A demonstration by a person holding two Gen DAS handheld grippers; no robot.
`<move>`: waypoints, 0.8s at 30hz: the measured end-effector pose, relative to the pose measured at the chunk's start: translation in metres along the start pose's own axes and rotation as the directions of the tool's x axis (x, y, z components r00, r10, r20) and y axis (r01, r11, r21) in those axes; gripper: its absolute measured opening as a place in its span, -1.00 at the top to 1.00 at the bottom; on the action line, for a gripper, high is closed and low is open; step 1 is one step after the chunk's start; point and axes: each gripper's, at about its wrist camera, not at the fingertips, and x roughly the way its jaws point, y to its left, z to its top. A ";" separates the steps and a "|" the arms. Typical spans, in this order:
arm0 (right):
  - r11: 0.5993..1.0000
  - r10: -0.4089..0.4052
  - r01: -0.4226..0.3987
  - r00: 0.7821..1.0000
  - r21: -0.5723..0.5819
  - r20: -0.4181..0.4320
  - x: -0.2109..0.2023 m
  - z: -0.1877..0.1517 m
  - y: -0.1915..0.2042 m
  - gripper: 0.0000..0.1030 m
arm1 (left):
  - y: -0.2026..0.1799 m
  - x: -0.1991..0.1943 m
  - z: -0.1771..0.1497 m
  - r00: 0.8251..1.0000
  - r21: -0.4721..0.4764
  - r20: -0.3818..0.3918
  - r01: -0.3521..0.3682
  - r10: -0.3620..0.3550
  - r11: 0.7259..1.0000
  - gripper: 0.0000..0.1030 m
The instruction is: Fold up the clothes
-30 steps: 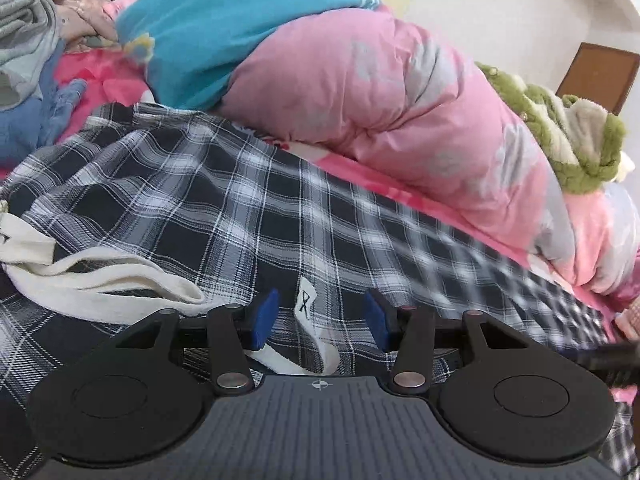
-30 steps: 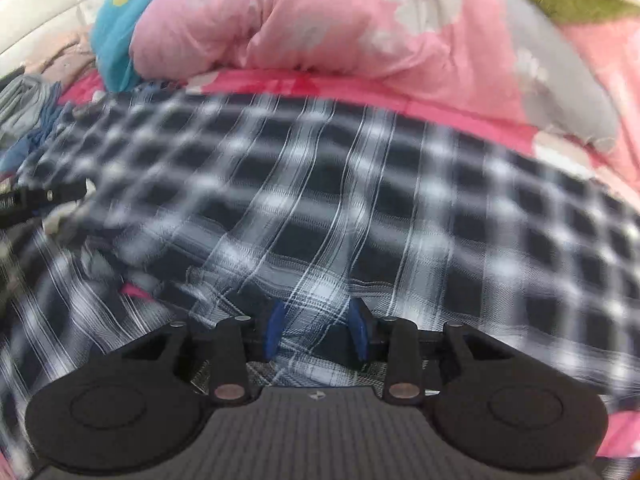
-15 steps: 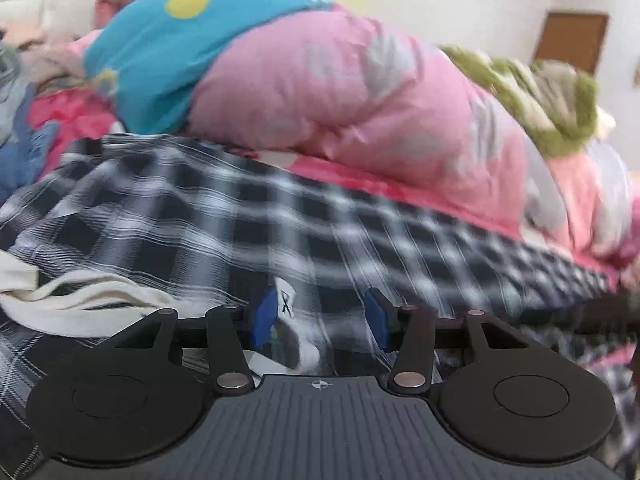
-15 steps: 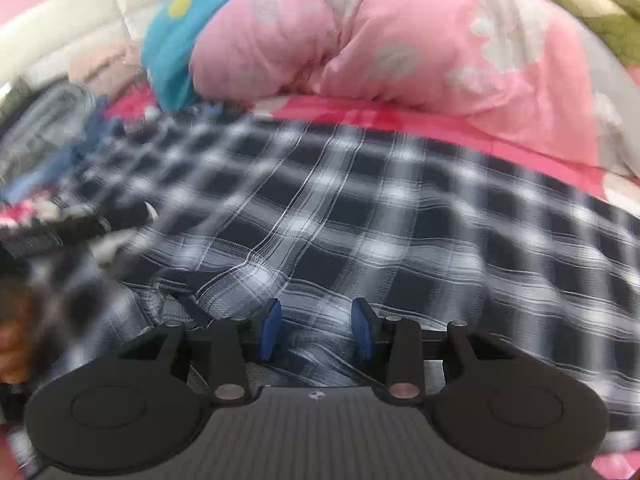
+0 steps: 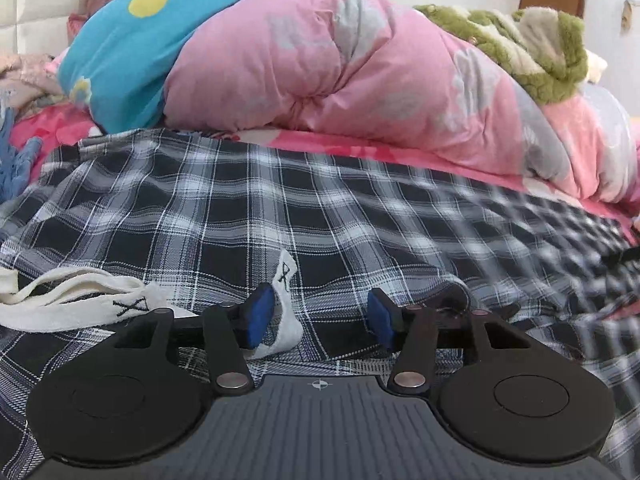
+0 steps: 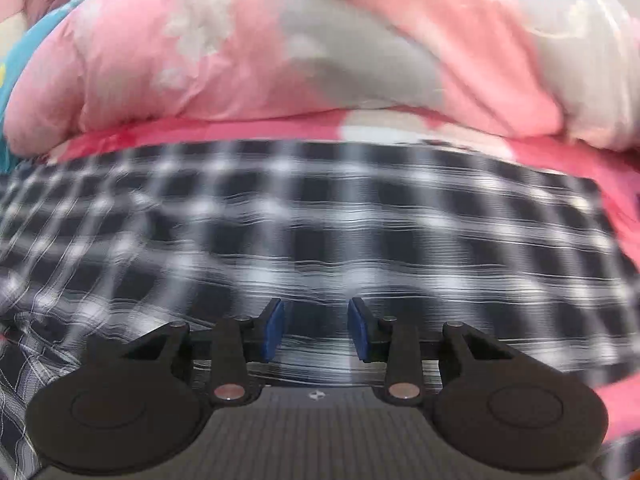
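Nearest the left wrist camera, the left tool [image 5: 320,320] sits low over the plaid garment [image 5: 280,208], blue pads [image 5: 259,316] apart, and those jaws have just been opening a touch. A white drawstring end [image 5: 285,304] lies beside the left pad, touching or nearly so, but nothing is pinched: released. The rest of the white drawstring [image 5: 76,300] trails off to the left across the cloth.

Over on the right wrist camera, the right tool [image 6: 315,328] has its pads parted with blurred plaid [image 6: 320,220] behind the gap; no cloth is visibly caught between them, so I read it as released too, jaws just closing slightly.

Progress? By my reckoning, early days. The garment is spread broad and mostly flat on the bed, near edge rumpled, no clean fold line visible yet. It looks laid out and smoothed; the folding itself is what's left.

Farther back, the pink bedsheet [image 5: 360,148], then the big pink duvet [image 5: 340,68], a blue cushion [image 5: 128,48] and a green fleecy blanket [image 5: 532,48] heaped behind.

Containers: none in sight, no basket or drawer.
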 end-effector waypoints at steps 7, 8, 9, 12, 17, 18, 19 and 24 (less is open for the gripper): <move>0.991 -0.106 0.105 0.994 0.080 -0.001 0.041 0.038 -0.065 0.27 | -0.005 0.002 -0.002 1.000 0.034 0.005 -0.021 0.021 0.999 -0.04; 0.986 -0.112 0.111 0.994 0.125 -0.002 0.052 0.043 -0.077 0.27 | -0.005 0.003 -0.002 1.000 0.035 0.005 -0.021 0.021 0.999 -0.04; 0.978 -0.115 0.114 0.993 0.173 -0.001 0.063 0.049 -0.088 0.27 | -0.005 0.003 -0.003 1.000 0.036 0.005 -0.022 0.021 0.999 -0.04; 0.941 -0.165 0.151 0.986 0.303 0.021 0.074 0.069 -0.121 0.27 | -0.005 0.003 -0.003 1.000 0.041 0.006 -0.024 0.024 0.999 -0.05; 0.886 -0.281 0.262 0.960 0.383 -0.007 0.068 0.075 -0.158 0.26 | -0.005 0.004 -0.003 1.000 0.044 0.007 -0.026 0.026 0.999 -0.05; 0.885 -0.277 0.252 0.961 0.391 0.008 0.060 0.073 -0.162 0.23 | -0.005 0.004 -0.003 1.000 0.044 0.007 -0.027 0.026 0.999 -0.05; 0.900 -0.245 0.216 0.969 0.378 0.031 0.050 0.067 -0.165 0.25 | -0.006 0.004 -0.003 1.000 0.044 0.007 -0.028 0.027 0.999 -0.05; 0.899 -0.321 0.322 0.945 0.296 -0.054 0.028 0.032 -0.195 0.24 | -0.005 0.004 -0.003 1.000 0.042 0.007 -0.026 0.026 0.999 -0.05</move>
